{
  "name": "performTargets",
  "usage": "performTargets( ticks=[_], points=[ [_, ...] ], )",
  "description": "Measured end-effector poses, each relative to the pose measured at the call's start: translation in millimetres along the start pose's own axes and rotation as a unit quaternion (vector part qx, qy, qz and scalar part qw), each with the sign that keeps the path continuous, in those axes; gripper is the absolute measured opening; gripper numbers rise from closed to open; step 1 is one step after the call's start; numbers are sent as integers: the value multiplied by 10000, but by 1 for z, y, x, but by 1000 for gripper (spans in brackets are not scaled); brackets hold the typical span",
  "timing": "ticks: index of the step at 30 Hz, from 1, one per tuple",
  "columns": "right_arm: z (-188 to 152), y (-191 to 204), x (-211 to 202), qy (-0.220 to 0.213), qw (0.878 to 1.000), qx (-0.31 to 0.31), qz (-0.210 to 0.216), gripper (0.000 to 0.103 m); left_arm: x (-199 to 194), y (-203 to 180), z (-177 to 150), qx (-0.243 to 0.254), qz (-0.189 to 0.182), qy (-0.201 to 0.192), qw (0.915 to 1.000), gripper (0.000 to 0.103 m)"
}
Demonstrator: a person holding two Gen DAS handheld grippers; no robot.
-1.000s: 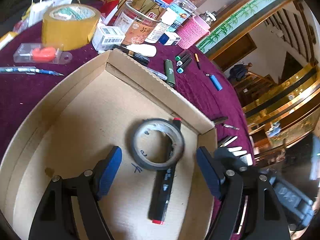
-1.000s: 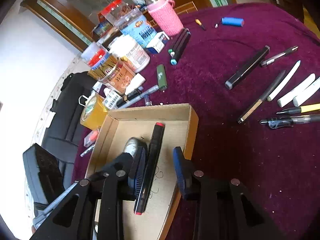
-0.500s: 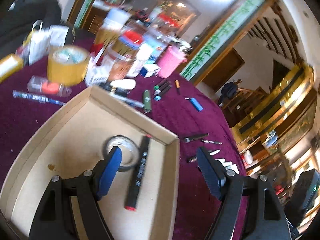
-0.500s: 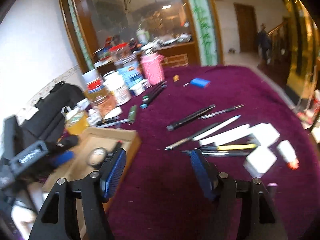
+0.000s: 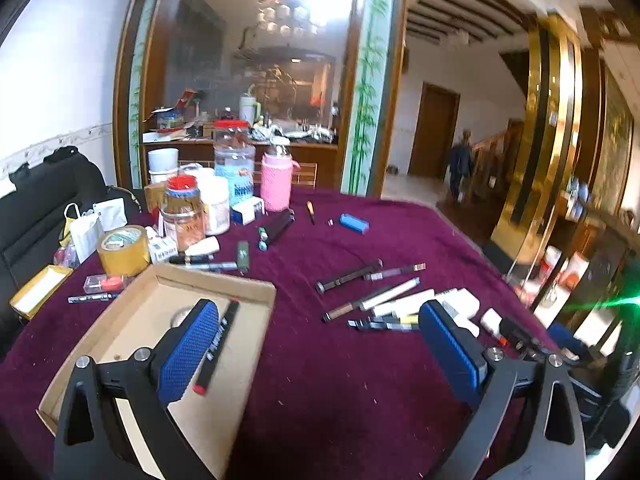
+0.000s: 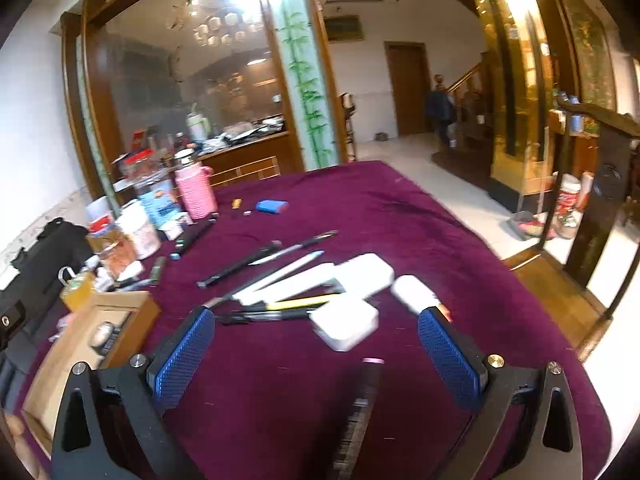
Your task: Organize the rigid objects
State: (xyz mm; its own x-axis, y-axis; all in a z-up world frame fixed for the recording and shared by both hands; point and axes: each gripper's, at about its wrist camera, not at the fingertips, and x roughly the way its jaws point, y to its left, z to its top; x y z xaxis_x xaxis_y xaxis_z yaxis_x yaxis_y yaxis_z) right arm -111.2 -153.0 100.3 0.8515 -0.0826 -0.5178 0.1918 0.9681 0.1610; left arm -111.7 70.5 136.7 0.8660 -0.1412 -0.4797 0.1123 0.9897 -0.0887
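A: Box contents?
B: Cardboard box (image 5: 256,320) sits on the purple counter (image 5: 340,380), holding a black marker (image 5: 216,350) with a red tip and a roll of tape (image 5: 180,316), mostly hidden behind the left gripper's finger. In the right wrist view the same box (image 6: 132,320) shows the tape roll (image 6: 102,332), blurry.
A: Grippers?
B: Left gripper (image 5: 316,350) spread wide, nothing between the pads. Right gripper (image 6: 316,354) also spread wide and empty, with a dark stick (image 6: 364,400) with a pink tip lying below and between its fingers.
A: What's loose?
B: Pens (image 6: 276,314) and white blocks (image 6: 346,326) lie on the cloth right of the box.
A: Change from a second ago?
B: Both grippers were low over the box, the left straddling tape and marker. Now both are lifted and tilted up toward the room; marker and tape stay in the box.
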Motion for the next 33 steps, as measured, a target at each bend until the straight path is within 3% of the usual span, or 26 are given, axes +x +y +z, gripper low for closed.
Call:
performTargets(
  ticks=[6, 18, 26, 33],
  points=[
    [-7, -37, -5, -31, 9995, 41, -313, 103, 12, -35, -19, 386, 282, 348, 9983, 100],
    [-15, -79, 32, 493, 9972, 471, -319, 102, 55, -69, -44, 931, 528, 1109, 9880, 100],
    [-18, -100, 31, 384, 9939, 1033, -2, 102, 93, -71, -55, 984, 649, 1551, 9808, 100],
    [-17, -99, 31, 395, 9934, 1066, 163, 103, 113, -68, -60, 907, 727, 1800, 9768, 100]
  ],
)
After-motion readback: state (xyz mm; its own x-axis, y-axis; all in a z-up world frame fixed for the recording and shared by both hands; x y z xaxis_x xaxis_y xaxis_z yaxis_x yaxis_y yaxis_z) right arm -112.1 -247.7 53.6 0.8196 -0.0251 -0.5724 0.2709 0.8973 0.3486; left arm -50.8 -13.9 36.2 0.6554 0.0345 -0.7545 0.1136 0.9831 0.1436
